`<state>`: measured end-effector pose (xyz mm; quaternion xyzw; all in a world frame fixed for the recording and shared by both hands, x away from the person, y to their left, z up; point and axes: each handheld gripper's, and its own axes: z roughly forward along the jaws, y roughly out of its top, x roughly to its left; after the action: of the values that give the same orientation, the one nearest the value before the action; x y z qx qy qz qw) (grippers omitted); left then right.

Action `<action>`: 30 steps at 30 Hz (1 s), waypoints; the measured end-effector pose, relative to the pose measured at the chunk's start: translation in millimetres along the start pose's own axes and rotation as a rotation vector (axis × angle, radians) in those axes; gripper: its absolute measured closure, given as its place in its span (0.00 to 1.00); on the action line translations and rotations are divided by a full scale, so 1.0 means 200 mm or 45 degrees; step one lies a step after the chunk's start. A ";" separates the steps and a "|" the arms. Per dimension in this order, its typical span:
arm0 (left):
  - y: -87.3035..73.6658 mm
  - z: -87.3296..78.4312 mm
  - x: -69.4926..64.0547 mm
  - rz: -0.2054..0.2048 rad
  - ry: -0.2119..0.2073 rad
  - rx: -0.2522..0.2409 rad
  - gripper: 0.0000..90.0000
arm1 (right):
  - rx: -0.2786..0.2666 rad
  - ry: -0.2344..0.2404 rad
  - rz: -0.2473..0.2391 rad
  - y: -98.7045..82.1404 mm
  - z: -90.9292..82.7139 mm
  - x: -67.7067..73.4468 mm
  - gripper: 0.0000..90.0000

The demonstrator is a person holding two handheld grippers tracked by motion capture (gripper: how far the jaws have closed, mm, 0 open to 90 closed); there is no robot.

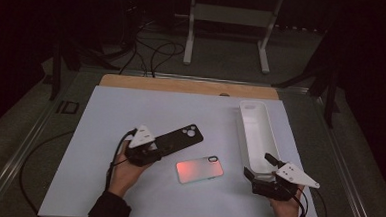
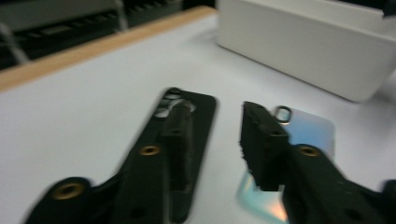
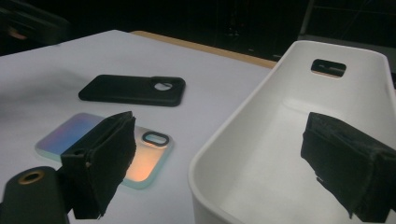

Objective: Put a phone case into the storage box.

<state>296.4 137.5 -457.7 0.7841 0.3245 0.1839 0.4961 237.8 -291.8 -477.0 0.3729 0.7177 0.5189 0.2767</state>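
A black phone case (image 1: 182,137) lies back up on the white mat, left of centre. My left gripper (image 1: 160,147) hovers over its near end, open, with bare mat between the jaws; in the left gripper view (image 2: 217,112) the black case (image 2: 198,109) sits under the left jaw. An iridescent phone case (image 1: 199,169) lies just right of it, seen past the other jaw (image 2: 310,130). My right gripper (image 1: 259,164) stands wide open at the near end of a long white bin (image 1: 257,134). Its jaws (image 3: 224,130) straddle the bin's near wall (image 3: 210,158).
The mat (image 1: 131,110) lies on a table with a wooden far edge (image 1: 182,85). Beyond it are floor cables (image 1: 154,51) and a white stand's legs (image 1: 225,35). The bin (image 2: 303,51) is empty inside.
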 end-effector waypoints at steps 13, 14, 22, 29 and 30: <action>-0.25 -0.43 0.14 -0.110 0.247 -0.113 0.07 | -0.006 0.029 -0.013 0.02 0.02 0.00 0.11; -0.25 -0.44 0.14 -0.110 0.249 -0.111 0.07 | -0.006 0.029 -0.013 0.02 0.02 0.00 0.11; -0.32 -0.51 0.14 -0.139 0.276 -0.123 0.03 | -0.026 0.022 -0.001 0.01 0.00 0.00 0.11; -0.33 -0.52 0.15 -0.129 0.306 -0.122 0.02 | -0.023 0.024 -0.004 0.00 0.01 0.01 0.11; -0.33 -0.52 0.15 -0.129 0.306 -0.122 0.02 | -0.019 0.027 -0.009 0.00 0.01 0.01 0.11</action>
<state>232.3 246.4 -472.7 0.7144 0.4117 0.2666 0.4991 238.5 -289.1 -477.4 0.3628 0.7180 0.5270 0.2739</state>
